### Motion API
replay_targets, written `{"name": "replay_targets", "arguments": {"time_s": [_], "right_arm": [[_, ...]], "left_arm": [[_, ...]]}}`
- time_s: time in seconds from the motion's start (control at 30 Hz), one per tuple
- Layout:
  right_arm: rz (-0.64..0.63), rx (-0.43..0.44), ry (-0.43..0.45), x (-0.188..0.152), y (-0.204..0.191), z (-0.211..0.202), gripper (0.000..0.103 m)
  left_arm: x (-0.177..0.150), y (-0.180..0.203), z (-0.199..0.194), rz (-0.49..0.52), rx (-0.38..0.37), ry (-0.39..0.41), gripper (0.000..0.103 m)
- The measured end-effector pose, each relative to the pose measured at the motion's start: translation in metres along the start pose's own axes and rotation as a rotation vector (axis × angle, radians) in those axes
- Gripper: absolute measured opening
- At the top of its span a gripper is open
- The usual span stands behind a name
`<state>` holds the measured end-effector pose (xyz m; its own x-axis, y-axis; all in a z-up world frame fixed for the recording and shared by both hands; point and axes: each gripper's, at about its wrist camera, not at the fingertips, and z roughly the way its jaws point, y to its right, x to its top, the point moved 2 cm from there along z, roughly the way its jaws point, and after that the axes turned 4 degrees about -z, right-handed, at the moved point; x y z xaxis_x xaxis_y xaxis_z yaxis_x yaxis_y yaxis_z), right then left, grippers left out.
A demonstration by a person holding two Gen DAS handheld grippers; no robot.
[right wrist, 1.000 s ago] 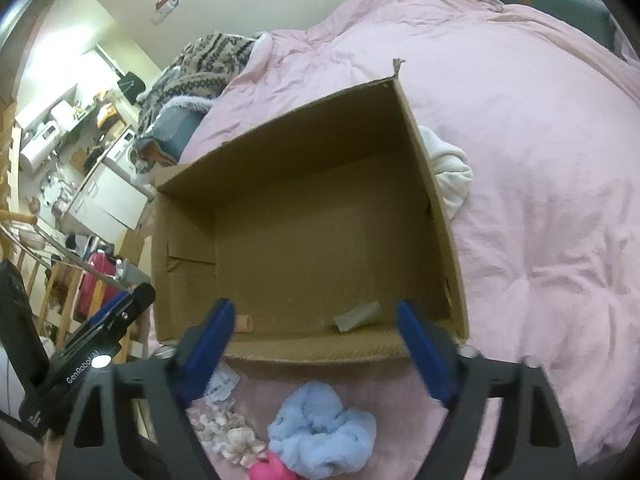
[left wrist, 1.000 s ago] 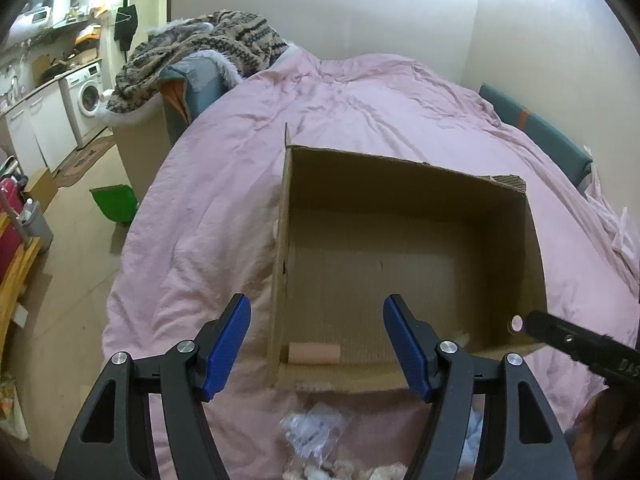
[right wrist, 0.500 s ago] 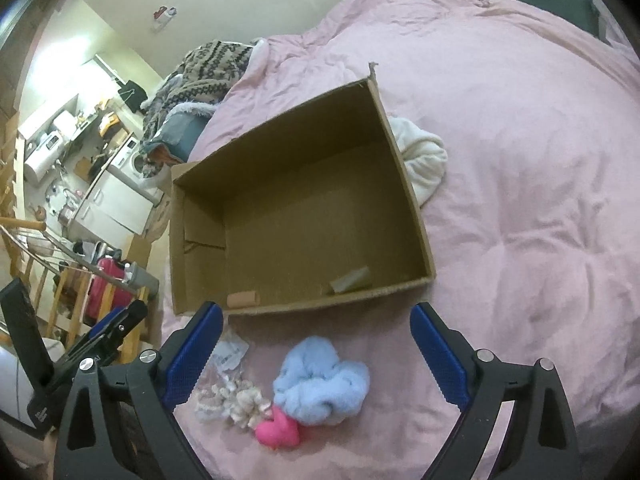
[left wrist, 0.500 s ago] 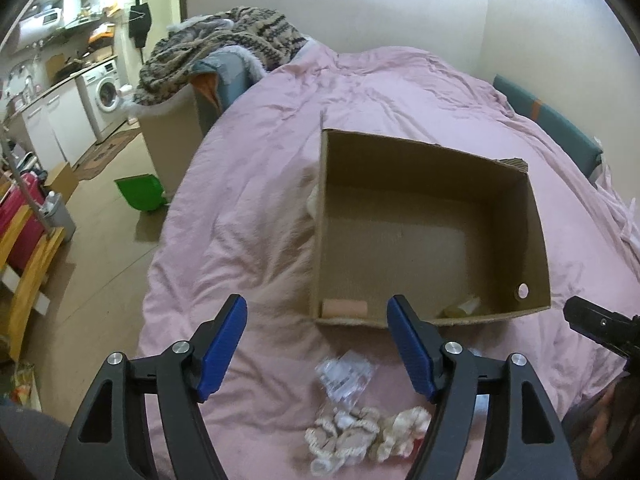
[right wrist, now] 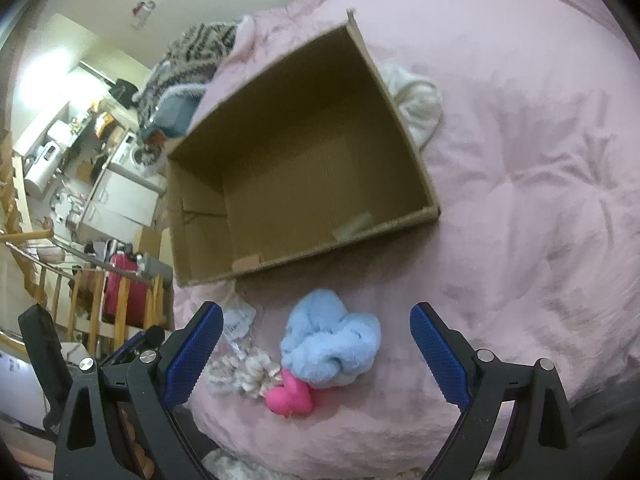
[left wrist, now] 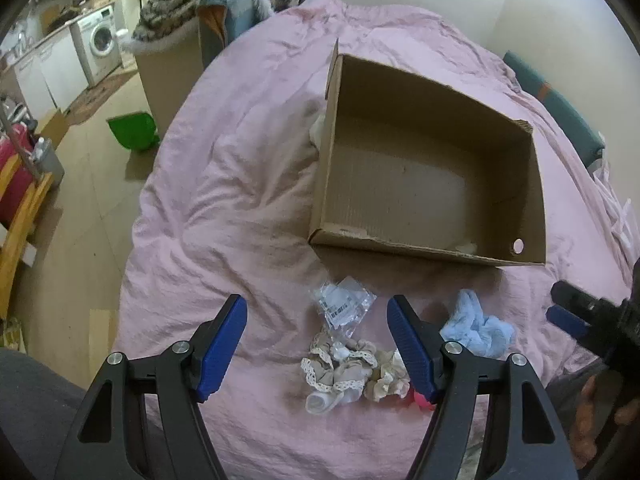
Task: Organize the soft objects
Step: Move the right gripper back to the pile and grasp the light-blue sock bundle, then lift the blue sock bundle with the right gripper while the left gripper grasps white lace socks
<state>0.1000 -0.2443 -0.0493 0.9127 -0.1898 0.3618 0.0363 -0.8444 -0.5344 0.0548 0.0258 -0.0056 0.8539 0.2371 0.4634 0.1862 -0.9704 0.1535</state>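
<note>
**Both claws wide over a pink bed**

Left gripper [left wrist: 318, 344] hangs with its blue pads spread wide and nothing between them; the right gripper [right wrist: 316, 354] is likewise spread and empty. Far left, the room shows a washing machine [left wrist: 101, 40], a wood floor and a green bin [left wrist: 134, 131]. A pink duvet [left wrist: 240, 184] fills the middle, rumpled. On it lie a clear packet [left wrist: 344, 308], cream lace socks [left wrist: 340, 372], a pink heart [right wrist: 290, 396] and a blue fluffy cloth [right wrist: 330, 346], all just in front of the open cardboard box [left wrist: 536, 184]. White fabric [right wrist: 416, 100] pokes out beside the box.
</note>
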Motion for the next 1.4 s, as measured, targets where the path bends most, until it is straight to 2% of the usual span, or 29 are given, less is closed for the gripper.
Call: {"name": "replay_targets", "arguments": {"time_s": [0.23,0.37,0.43,0.5,0.57,0.7,0.77,0.9,1.07,1.4], "right_arm": [[0.050,0.014,-0.219,-0.018,0.002,0.056,0.101],[0.031,-0.033,-0.313,-0.026,0.001,0.088,0.100],[0.033,-0.032,-0.332,-0.027,0.002,0.097,0.085],[0.010,-0.036,-0.349,-0.028,0.000,0.101,0.061],[-0.012,-0.043,-0.358,-0.029,-0.001,0.102,0.050],[-0.030,-0.046,-0.332,-0.026,-0.001,0.094,0.038],[-0.032,-0.052,-0.282,-0.021,0.002,0.082,0.036],[0.009,-0.001,-0.164,-0.008,0.008,0.047,0.036],[-0.026,0.034,-0.087,-0.009,0.003,0.013,0.036],[-0.072,0.019,-0.110,-0.010,-0.006,0.021,0.036]], "left_arm": [[0.004,-0.004,0.006,-0.031,0.021,-0.004,0.070],[0.006,-0.007,0.011,-0.040,0.031,-0.009,0.070],[0.006,-0.009,0.013,-0.047,0.032,-0.012,0.070],[0.007,-0.011,0.015,-0.060,0.033,-0.018,0.070],[0.008,-0.014,0.016,-0.075,0.029,-0.024,0.070],[0.009,-0.016,0.017,-0.090,0.025,-0.032,0.070],[0.010,-0.018,0.016,-0.095,0.024,-0.031,0.070],[0.010,-0.027,0.017,-0.121,0.033,-0.036,0.070],[0.007,-0.031,0.024,-0.137,0.045,-0.072,0.070],[-0.022,-0.008,0.060,-0.013,0.010,-0.290,0.070]]}}
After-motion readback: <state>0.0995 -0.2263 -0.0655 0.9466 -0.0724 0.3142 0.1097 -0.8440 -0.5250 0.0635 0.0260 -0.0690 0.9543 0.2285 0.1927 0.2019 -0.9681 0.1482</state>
